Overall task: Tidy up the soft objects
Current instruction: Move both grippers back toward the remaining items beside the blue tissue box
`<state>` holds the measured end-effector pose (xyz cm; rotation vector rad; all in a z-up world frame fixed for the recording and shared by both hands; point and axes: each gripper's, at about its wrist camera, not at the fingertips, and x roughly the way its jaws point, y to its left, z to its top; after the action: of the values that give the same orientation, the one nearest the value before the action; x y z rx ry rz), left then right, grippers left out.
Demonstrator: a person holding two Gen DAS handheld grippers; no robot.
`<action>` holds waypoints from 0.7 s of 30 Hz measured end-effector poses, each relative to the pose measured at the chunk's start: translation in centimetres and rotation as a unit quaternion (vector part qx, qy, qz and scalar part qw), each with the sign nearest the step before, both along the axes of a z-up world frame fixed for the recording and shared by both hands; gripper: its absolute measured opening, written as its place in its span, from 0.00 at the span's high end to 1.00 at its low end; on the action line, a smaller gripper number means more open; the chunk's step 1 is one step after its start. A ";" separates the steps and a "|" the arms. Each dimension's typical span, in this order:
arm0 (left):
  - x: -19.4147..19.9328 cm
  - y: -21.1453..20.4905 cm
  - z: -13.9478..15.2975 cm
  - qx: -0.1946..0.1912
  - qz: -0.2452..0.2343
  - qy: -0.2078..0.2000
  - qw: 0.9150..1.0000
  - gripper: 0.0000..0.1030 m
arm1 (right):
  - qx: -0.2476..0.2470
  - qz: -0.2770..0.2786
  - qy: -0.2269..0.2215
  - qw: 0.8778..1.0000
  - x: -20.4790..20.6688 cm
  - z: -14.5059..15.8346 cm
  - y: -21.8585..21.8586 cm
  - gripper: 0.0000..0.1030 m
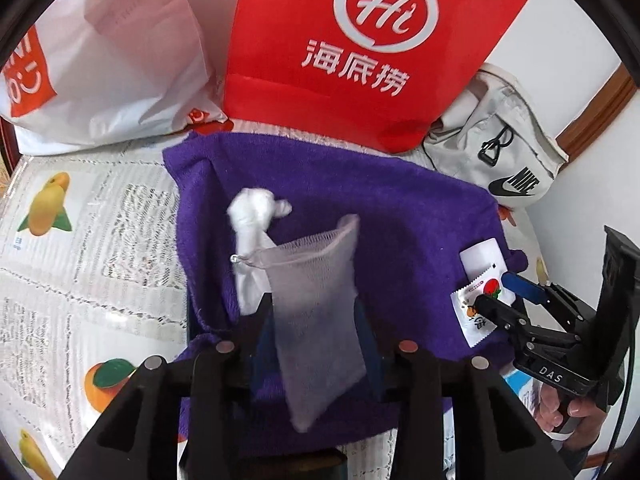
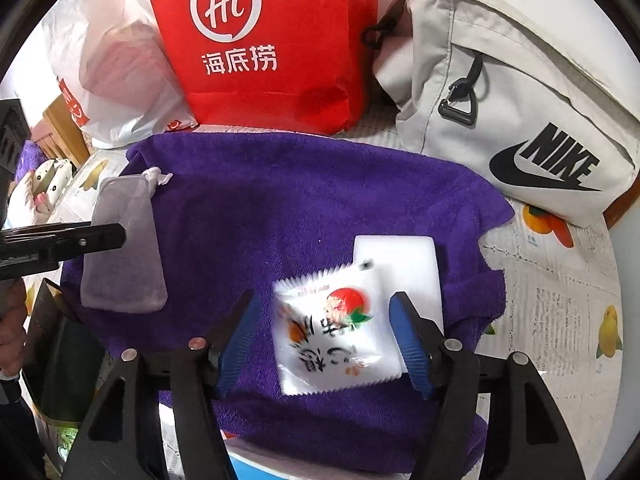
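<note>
A purple towel (image 1: 400,216) lies spread on the table, also in the right wrist view (image 2: 280,200). A grey mesh drawstring pouch (image 1: 316,300) with a white cord knot (image 1: 256,208) lies on it between the fingers of my left gripper (image 1: 316,336), whose jaws stand apart around it. In the right wrist view the pouch (image 2: 124,248) lies at the towel's left. A white snack packet (image 2: 332,328) with a fruit print lies over a white block (image 2: 400,256), between the blue pads of my open right gripper (image 2: 324,340). The right gripper (image 1: 496,292) also shows in the left wrist view.
A red "Hi" bag (image 1: 360,48) stands behind the towel, a white plastic bag (image 1: 100,60) to its left, a grey Nike bag (image 2: 500,100) at right. The fruit-print tablecloth (image 1: 80,240) covers the table. Plush toys (image 2: 44,184) sit far left.
</note>
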<state>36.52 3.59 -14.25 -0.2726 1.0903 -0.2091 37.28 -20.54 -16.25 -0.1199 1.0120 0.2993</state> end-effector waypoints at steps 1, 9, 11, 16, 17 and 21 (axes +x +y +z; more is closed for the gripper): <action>-0.2 0.1 0.2 0.001 0.001 0.000 1.000 0.59 | 0.003 -0.001 0.001 1.000 -0.1 0.1 -0.1 0.36; -3.3 1.1 2.6 0.028 0.020 -0.020 0.999 0.58 | 0.056 -0.019 -0.041 0.997 -4.0 3.5 -1.3 0.36; -4.7 1.2 3.4 0.037 0.022 -0.032 0.999 0.58 | 0.062 -0.019 -0.051 0.997 -5.4 4.5 -1.4 0.36; -8.4 1.6 5.0 0.041 0.023 -0.050 0.998 0.58 | 0.071 -0.021 -0.065 0.995 -9.3 5.9 -1.4 0.36; -8.9 1.6 5.1 0.041 0.024 -0.051 0.998 0.58 | 0.074 -0.025 -0.066 0.995 -10.2 6.0 -1.4 0.36; -12.2 1.3 5.9 0.068 0.026 -0.060 0.996 0.58 | 0.090 -0.028 -0.061 0.994 -13.7 6.2 -1.8 0.36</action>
<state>24.33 4.84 -8.38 -0.1645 0.9716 -0.1025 23.62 -22.34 -10.02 0.0521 0.8616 0.3271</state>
